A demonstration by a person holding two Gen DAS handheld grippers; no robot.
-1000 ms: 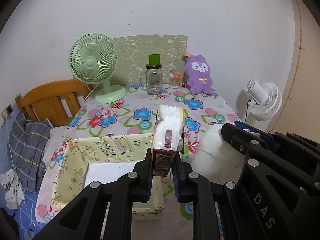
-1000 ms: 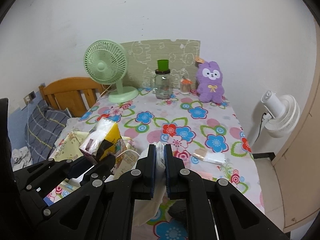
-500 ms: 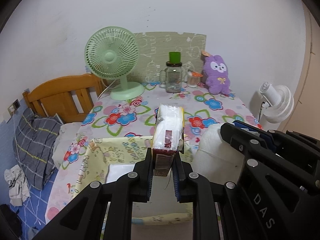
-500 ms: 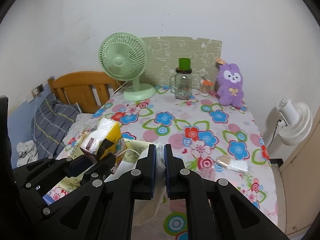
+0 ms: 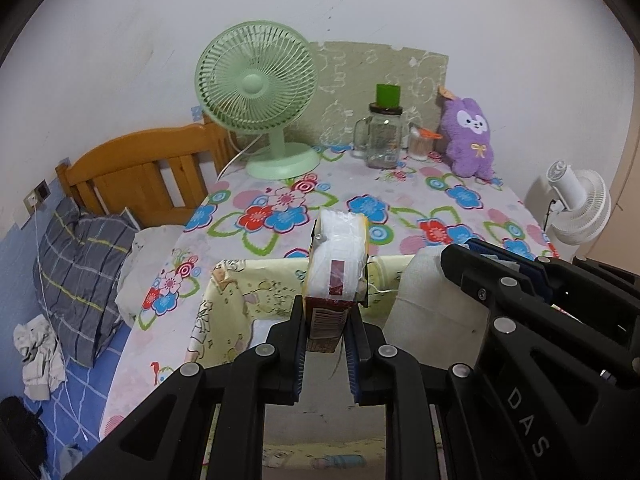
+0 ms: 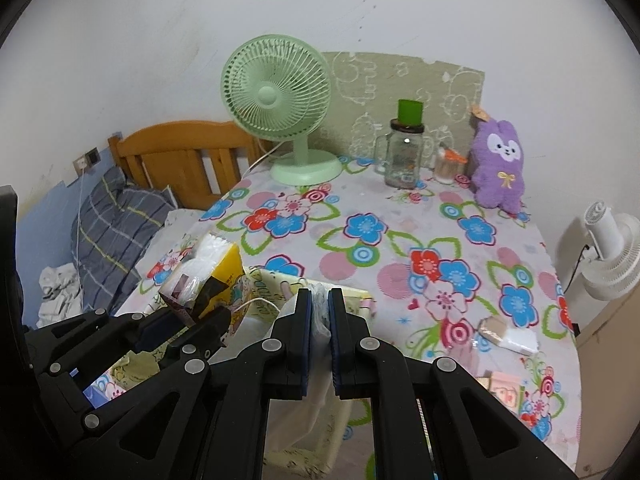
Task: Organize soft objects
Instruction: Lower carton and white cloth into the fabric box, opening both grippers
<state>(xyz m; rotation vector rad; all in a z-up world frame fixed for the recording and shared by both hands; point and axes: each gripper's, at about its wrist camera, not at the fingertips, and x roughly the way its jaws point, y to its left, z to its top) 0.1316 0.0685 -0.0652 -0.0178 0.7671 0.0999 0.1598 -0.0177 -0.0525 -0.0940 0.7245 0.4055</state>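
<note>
Pinching a tissue pack [image 5: 338, 276], the left tool [image 5: 325, 334] partly hides what looks like the right tool's [image 6: 319, 320] white cloth [image 6: 320, 312].

Left hand-held gripper [image 5: 326, 322]: matte black plastic frame, triangular cut-outs, round silver screw heads at pivots, blue pads lining inner finger faces. Right hand-held gripper [image 6: 319, 322]: same black build, silver screws, blue pads; white "DAS" lettering on side.
</note>
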